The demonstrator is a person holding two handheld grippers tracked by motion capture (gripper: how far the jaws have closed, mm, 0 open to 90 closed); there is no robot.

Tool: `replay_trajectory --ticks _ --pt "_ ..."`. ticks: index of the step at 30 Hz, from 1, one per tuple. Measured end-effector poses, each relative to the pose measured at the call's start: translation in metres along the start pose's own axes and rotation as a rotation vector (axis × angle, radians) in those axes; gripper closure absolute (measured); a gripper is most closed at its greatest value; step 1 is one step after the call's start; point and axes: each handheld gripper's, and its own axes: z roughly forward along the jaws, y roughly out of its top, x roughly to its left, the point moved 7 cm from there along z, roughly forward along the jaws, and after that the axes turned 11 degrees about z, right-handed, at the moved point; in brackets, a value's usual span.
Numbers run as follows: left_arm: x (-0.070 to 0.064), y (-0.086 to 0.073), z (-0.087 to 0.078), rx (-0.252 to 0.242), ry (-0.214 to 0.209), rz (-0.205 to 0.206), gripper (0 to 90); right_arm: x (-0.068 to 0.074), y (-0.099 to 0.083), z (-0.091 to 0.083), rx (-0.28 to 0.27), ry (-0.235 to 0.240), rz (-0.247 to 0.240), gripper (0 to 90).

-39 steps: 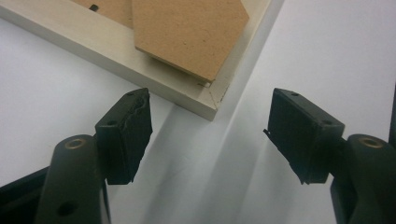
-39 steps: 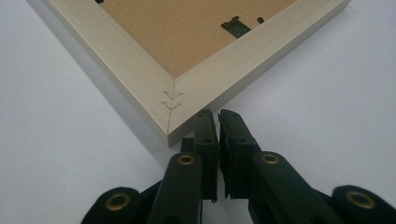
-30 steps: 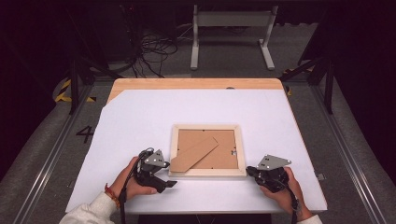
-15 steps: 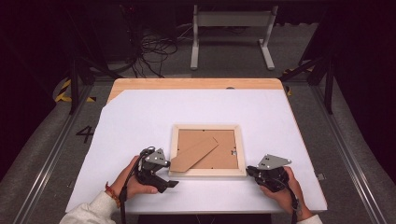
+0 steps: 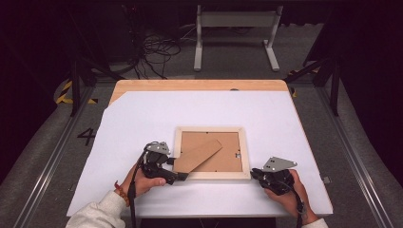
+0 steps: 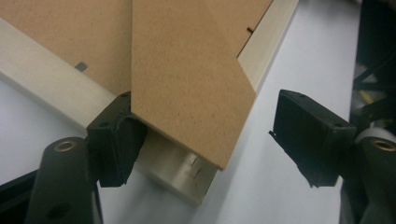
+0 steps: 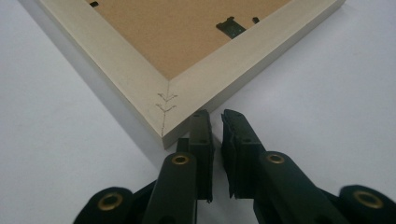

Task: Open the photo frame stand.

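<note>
We have the left gripper (image 5: 178, 176) spread wide around the picture frame's (image 5: 211, 175) easel stand (image 5: 197, 155); right gripper (image 7: 217, 123) nearly clenched, empty. Next, clamp the stand.

My left gripper (image 6: 201, 140) and my right gripper (image 7: 217, 126) have jaws of matt black plastic, slightly textured, with brass-coloured rivets at the pivots; each carries a grey metal plate. The picture frame (image 7: 140, 79) is pale, unvarnished wood, matt, with stapled corner joints. Its backing board (image 7: 187, 28) and stand flap (image 6: 187, 70) are brown fibreboard, matt and finely grained. The retaining clip (image 7: 230, 26) looks like dark metal. The table cover (image 5: 190, 114) is smooth, matt white, over a wooden tabletop (image 5: 199, 85).
</note>
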Motion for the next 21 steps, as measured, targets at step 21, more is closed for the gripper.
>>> replay_trajectory --ticks 21 --pt "0.017 0.008 0.007 -0.078 -0.064 -0.127 35.5 -0.003 0.001 0.002 -0.015 -0.01 0.027 74.5"
